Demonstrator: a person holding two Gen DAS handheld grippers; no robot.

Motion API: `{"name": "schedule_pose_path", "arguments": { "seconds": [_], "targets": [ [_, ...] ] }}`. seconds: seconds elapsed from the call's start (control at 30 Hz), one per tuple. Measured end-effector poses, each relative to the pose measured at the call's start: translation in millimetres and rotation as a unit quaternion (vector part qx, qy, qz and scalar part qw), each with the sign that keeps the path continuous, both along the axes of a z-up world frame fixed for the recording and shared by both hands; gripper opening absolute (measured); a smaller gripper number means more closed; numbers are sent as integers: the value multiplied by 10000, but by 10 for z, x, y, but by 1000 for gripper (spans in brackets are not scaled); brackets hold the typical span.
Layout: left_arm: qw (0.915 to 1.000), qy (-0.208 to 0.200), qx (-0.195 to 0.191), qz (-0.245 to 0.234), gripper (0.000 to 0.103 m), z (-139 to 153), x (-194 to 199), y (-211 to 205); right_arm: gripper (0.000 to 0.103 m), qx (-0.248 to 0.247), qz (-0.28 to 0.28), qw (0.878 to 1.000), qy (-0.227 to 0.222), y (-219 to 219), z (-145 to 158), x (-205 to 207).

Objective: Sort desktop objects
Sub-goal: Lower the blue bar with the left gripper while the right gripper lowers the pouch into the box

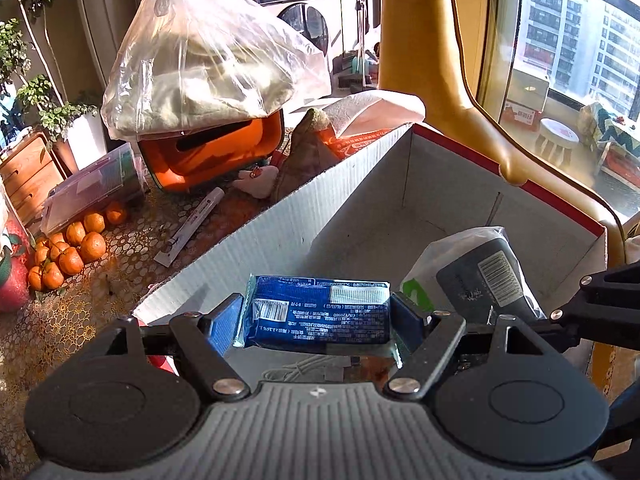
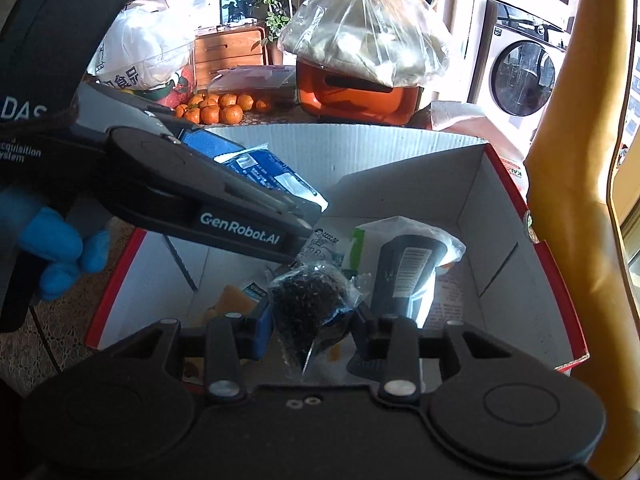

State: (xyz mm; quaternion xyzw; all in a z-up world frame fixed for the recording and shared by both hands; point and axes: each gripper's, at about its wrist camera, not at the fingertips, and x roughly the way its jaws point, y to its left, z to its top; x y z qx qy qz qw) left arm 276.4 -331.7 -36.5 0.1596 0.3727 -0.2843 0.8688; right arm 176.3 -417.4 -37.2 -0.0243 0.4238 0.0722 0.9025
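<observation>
Blue pack and dark bag over the box

Blue pack (image 1: pixel 320 312) sits squeezed in the left tool (image 1: pixel 318 316), above the open box (image 1: pixel 280 216) on the tabletop (image 1: pixel 132 256). Right tool (image 2: pixel 308 320) grips a small dark bag (image 2: pixel 308 304) over that box too.

Strong sunlight comes through a large window (image 1: pixel 568 36), and apartment towers (image 1: pixel 576 20) stand outside. A thick yellow-gold frame (image 1: pixel 420 40) curves beside the glass. Behind it stands a front-loading washing machine (image 2: pixel 524 76). At the left are green houseplants (image 1: pixel 24 60) and a small wooden drawer cabinet (image 2: pixel 230 54). The table wears a lace-patterned cloth (image 1: pixel 60 320).
</observation>
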Motion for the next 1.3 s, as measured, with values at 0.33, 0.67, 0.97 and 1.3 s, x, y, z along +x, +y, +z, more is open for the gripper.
{"name": "schedule_pose_path", "arguments": {
  "seconds": [0.33,0.67,0.97,1.3],
  "targets": [
    [9993,364,106,-67,78,-140,153,-67,39,184,-9,9989,425,-38,-123,151],
    [9942,965,465,-129,78,-268,310,-183,39,233,30,9952,951,-29,-293,239],
    [9901,1263,605,-98,79,-327,370,-211,42,202,-2,9942,1059,3,-349,255],
    [9870,1461,656,-141,85,-340,394,-220,65,316,-5,9941,1039,12,-386,199]
  ]
}}
